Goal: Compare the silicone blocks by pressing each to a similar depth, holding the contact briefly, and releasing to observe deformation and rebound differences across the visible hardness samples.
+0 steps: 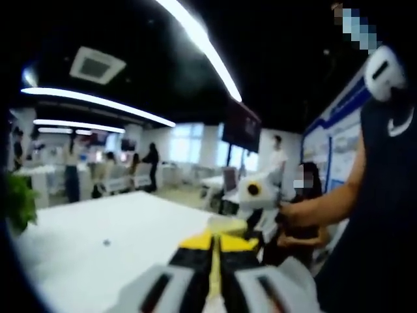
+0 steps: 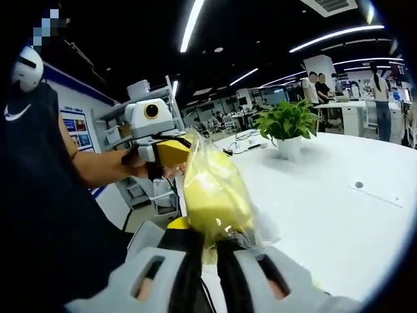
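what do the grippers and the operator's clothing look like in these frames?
Left gripper: light grey jaw bodies with dark slots, black inner pads, yellow block at the tips. Right gripper: same grey bodies and black inner faces. The left one seen from the right gripper view is yellow and black. The person wears a dark sleeveless top with a white swoosh mark.

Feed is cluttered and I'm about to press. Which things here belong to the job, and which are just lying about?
Job:
- yellow bagged block, gripped by the right tool
- left tool, shut, holding nothing

Lying about:
- potted plant
- white table
- cables
- people in the background
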The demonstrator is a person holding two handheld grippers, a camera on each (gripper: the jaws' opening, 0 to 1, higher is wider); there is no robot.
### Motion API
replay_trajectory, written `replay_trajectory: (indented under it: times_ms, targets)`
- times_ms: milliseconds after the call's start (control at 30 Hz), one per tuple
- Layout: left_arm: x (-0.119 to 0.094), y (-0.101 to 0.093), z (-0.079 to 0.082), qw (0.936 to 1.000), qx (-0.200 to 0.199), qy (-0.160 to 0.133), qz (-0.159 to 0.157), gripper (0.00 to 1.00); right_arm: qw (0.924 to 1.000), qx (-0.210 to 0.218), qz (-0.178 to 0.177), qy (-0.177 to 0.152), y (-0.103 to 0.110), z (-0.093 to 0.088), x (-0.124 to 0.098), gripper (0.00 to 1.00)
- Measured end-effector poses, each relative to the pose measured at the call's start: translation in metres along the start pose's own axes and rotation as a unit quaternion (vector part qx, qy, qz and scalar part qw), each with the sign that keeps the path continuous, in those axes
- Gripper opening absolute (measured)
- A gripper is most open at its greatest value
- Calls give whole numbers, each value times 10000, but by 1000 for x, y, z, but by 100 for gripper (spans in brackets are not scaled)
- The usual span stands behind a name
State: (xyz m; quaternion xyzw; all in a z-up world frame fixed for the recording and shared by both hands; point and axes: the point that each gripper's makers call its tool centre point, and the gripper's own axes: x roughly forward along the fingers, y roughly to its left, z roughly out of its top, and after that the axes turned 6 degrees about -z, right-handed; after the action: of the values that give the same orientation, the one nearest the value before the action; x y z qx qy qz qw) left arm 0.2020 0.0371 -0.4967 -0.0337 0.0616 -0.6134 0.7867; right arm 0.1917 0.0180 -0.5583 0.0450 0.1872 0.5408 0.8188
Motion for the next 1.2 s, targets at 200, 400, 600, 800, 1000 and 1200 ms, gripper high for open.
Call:
replay_trajectory:
  times_ms: [200, 400, 600, 800, 1000, 1200]
  targets:
    - [-4, 0, 3, 9998, -187, -19, 86, 0, 9998, 114, 38, -137, 3, 3, 3, 7]
    - [-8, -1, 10, 9998, -160, -83, 129, 0, 9994, 131, 29, -312, 4, 8, 5, 9]
    - [-7, -3, 15, 9996, -183, -192, 128, 0, 9991, -4, -64, -429, 1, 14, 4, 13]
    - [-6, -1, 21, 9992, -167, -308, 172, 0, 9984, -65, -315, -472, -6, 14, 7, 28]
    - [-11, 7, 23, 9985, -285, -402, 228, 0, 9974, -79, -425, -569, -9, 17, 8, 42]
    - [-11, 10, 23, 9984, -304, -398, 254, 0, 9955, -106, -721, -599, -20, 16, 7, 66]
